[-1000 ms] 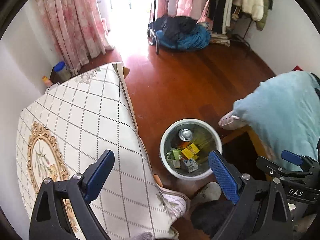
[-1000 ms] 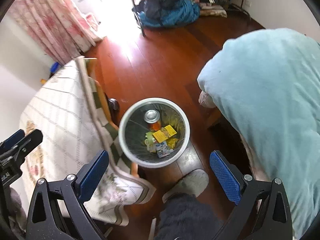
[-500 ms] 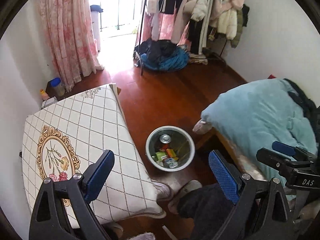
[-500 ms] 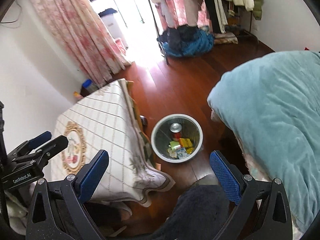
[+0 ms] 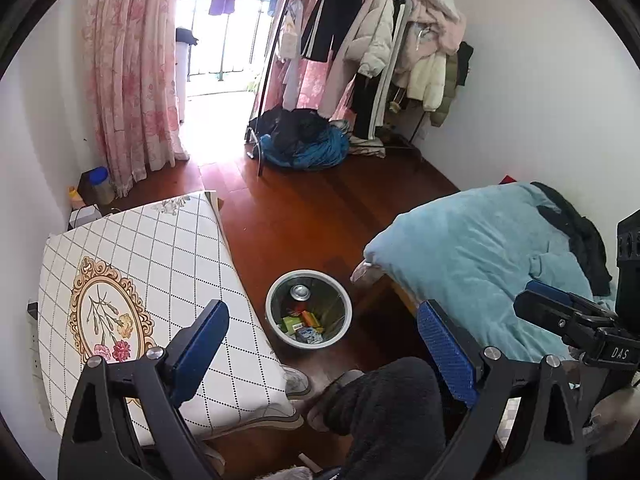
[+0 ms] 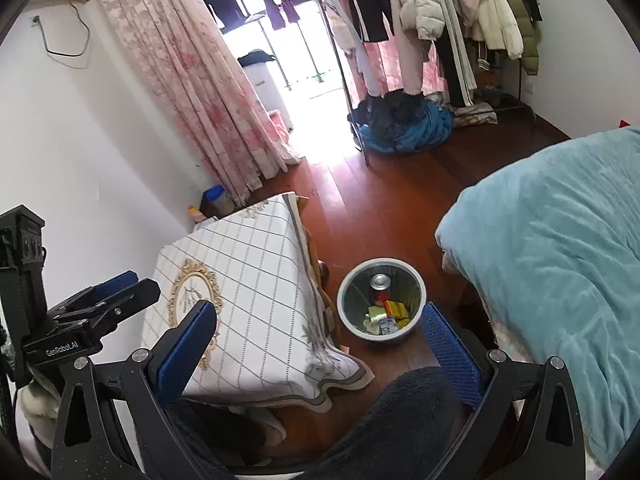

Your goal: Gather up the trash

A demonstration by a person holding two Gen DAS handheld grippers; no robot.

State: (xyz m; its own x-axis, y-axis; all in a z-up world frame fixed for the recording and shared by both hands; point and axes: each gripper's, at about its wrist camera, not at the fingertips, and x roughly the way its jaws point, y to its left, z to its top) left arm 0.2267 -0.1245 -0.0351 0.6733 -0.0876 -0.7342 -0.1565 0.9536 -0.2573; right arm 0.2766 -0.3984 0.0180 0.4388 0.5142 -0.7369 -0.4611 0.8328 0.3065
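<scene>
Up they went! Both grippers had risen well away from the trash bin [image 5: 308, 308] since a second before, when it filled the middle of each view; now it sat small on the floor, and the whole room came in, coat rack and all.

The left gripper [image 5: 323, 342] had its jaws spread wide with nothing between them. The right gripper [image 6: 318, 338] was just as wide apart, and just as bare. In the right wrist view the left gripper showed at the left edge, held up beside the table [image 6: 256, 264].

And where was the trash? In the bin, which stood on the wooden floor [image 5: 304, 208] between the table and the bed with the blue blanket [image 5: 476, 256]. Counted: one can [image 5: 299, 291] standing on end at the back, and four or so small packets [image 5: 302, 322] in green, orange, yellow and blue-white; the heap overlapped, so that count is rough. One bin, one table, two grippers.

How far along? By the look of it, nearly done or done: the tablecloth lay bare, no litter showed on the visible floor, and neither gripper carried anything. The far corner beside the curtain [image 5: 132, 80] held a jar [image 5: 98, 184], though that looked stored rather than thrown away.
</scene>
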